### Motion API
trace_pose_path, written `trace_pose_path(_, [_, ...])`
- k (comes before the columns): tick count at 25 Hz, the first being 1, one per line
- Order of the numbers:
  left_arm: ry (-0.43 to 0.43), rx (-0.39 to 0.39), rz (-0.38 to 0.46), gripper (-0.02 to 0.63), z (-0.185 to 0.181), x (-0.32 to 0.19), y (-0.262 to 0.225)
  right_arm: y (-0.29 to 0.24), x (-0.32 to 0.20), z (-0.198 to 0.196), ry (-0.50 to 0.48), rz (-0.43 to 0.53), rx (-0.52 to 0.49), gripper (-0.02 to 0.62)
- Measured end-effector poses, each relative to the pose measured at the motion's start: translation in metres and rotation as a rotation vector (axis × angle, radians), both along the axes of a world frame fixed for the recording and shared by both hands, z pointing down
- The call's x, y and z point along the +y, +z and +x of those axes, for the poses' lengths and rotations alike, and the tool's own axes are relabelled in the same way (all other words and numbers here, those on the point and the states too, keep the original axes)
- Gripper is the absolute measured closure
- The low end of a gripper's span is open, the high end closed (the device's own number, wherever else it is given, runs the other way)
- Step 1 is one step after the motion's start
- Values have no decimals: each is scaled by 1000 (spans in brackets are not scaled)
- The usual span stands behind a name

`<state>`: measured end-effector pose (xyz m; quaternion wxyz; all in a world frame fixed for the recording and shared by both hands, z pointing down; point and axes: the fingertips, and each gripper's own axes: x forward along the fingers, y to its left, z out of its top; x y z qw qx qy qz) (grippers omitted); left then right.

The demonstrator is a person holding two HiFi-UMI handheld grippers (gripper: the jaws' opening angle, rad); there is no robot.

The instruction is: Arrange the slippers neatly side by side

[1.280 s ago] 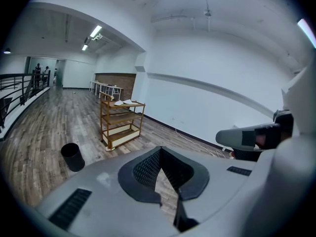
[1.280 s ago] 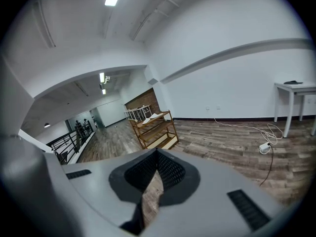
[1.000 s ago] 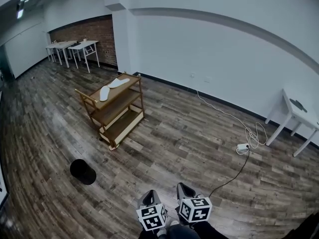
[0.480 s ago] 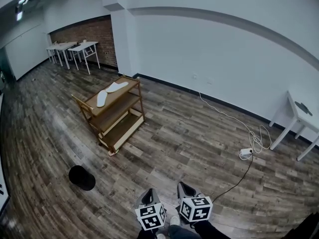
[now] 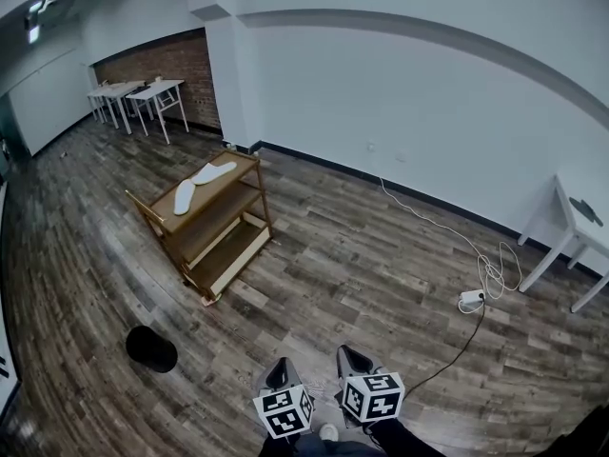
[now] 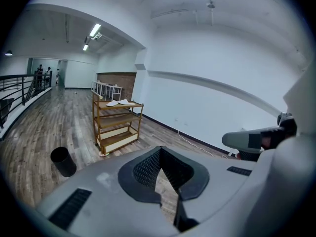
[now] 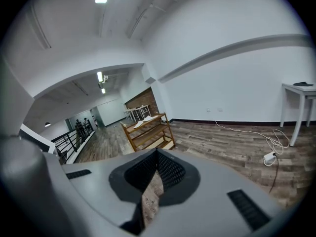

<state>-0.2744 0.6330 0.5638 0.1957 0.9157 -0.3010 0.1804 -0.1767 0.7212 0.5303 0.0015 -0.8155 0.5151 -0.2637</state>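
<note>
Slippers (image 5: 213, 172) splayed, long axes diverging, on rack (image 5: 211, 202)

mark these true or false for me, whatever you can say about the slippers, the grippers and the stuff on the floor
1. Both slippers lie on the top shelf of the wooden rack. True.
2. The left gripper holds a slipper. False: its fingers are shut on nothing.
3. The black bin stands on the rack's bottom shelf. False: it stands on the floor, apart from the rack.
4. A white cable runs across the floor to a power strip. True.
5. The right gripper has its fingers wide open. False: they are shut together, with nothing between them.
</note>
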Motion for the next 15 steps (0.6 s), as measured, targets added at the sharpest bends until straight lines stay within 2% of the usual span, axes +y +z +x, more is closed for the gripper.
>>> trace_pose_path(7, [5, -5, 19, 606, 32, -31, -2, 1, -29, 32, 4, 4, -3, 598])
trace_pose_path(10, [28, -18, 43, 606, 53, -52, -1, 4, -49, 51, 15, 3, -8, 597])
trace_pose_path(15, [41, -8, 35, 606, 91, -99, -6, 0, -96, 82, 16, -4, -6, 597])
